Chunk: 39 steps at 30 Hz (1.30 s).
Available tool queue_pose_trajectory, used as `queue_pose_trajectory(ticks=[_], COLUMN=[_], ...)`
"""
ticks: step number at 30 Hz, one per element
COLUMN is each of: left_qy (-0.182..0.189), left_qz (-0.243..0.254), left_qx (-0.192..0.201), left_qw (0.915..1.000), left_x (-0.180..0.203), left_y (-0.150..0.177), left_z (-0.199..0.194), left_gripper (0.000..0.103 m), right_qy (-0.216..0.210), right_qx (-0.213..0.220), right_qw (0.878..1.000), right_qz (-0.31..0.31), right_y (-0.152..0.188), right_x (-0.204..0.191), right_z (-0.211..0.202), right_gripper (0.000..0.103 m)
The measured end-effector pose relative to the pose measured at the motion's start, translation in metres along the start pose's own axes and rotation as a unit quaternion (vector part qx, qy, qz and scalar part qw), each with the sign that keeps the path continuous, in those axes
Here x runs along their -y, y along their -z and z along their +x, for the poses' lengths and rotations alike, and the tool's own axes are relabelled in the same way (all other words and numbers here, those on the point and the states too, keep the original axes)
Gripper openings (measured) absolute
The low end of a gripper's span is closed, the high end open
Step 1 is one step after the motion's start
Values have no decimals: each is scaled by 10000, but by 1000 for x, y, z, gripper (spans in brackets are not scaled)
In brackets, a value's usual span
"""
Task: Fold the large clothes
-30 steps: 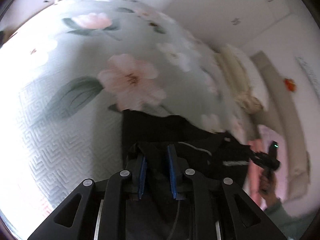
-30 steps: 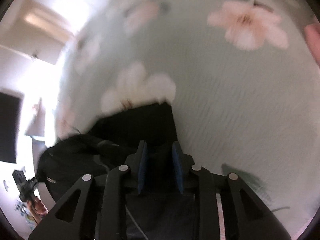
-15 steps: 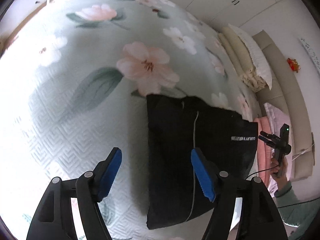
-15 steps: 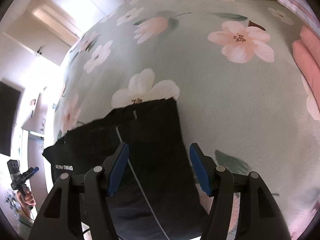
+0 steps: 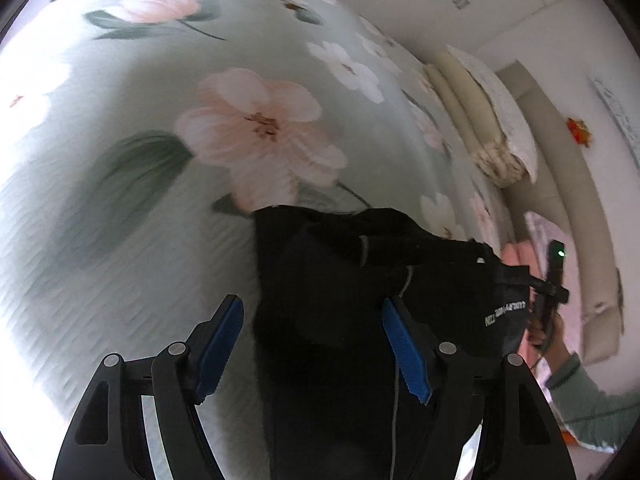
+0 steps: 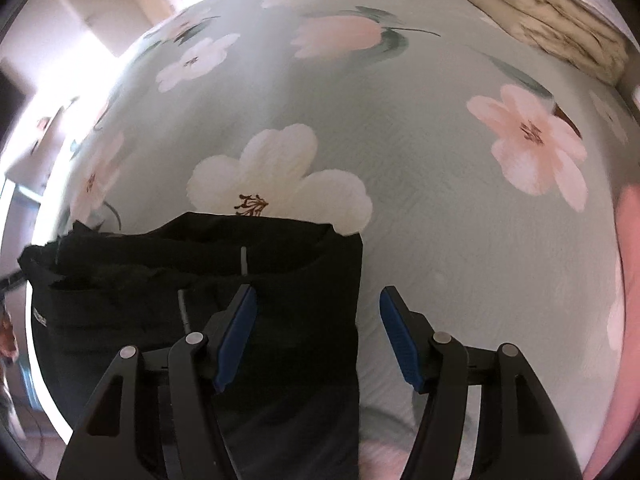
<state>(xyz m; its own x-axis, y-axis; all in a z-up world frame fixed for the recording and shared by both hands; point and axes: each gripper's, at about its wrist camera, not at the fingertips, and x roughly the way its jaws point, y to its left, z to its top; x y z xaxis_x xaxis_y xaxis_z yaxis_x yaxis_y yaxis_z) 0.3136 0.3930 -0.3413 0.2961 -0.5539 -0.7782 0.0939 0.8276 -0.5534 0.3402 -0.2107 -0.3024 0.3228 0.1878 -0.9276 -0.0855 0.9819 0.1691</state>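
A black garment with a thin grey drawstring and small white lettering lies folded in layers on a pale green floral bedspread. My left gripper is open, low over the garment's left edge, one finger on each side of it. In the right wrist view the garment shows stacked folds. My right gripper is open over the garment's right edge, its left finger above the cloth and its right finger above the bedspread.
Cream folded bedding lies at the far end of the bed, also in the right wrist view. Pink cloth lies at the right edge. The other hand and its gripper handle show beyond the garment.
A second ago both grippers were shut on the black cloth. They then opened and let it go. Since half a second ago both have dropped closer to the garment, whose far edge now looks bunched.
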Motion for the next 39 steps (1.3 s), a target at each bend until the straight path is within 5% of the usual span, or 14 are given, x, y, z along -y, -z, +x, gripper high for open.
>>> queue_pose_trajectory(ticks=[11,12,13,14,16,24,31,33,36,39], left_qy=[308,234,230,295,340,273,91,-327,-1029,-1168], left_qz=[-182,-86,55,109,159,15,261,207,-24,-348], left_qx=[-250,-153,-46,-29,1,853,1896,1733,1063,673], left_qw=[9990,9996,9997,9995,9993,9960,9815,9841,9890,9903], left_x=[-4,0,6,9,16,32,68,63,33,7], left_y=[-13,-12,-10,-9,-5,0,-35,-49,-59,-50], left_z=[40,39,35,34,30,-18,-74,-55,8,58], left_gripper=[73,64,52,29,22,16,16,16,17,20], right_qy=[-371,-340,-368,-366,-255,646,1107,1248,1503,1634], right_qx=[-118,-81,-49,-28,62,750,1641,1646,1083,310], right_qw=[9991,9992,9991,9992,9994,9943,9789,9772,9819,9856], right_qz=[-175,-180,-182,-186,-234,-385,-513,-484,-384,-291], right_y=[-12,-11,-9,-7,-1,12,-35,-51,-66,-60], right_x=[-5,-5,-6,-7,-9,-26,-40,-42,-36,-27], right_z=[30,29,28,26,21,-29,-102,-93,-34,40], right_gripper=[67,64,47,37,31,24,22,22,22,22])
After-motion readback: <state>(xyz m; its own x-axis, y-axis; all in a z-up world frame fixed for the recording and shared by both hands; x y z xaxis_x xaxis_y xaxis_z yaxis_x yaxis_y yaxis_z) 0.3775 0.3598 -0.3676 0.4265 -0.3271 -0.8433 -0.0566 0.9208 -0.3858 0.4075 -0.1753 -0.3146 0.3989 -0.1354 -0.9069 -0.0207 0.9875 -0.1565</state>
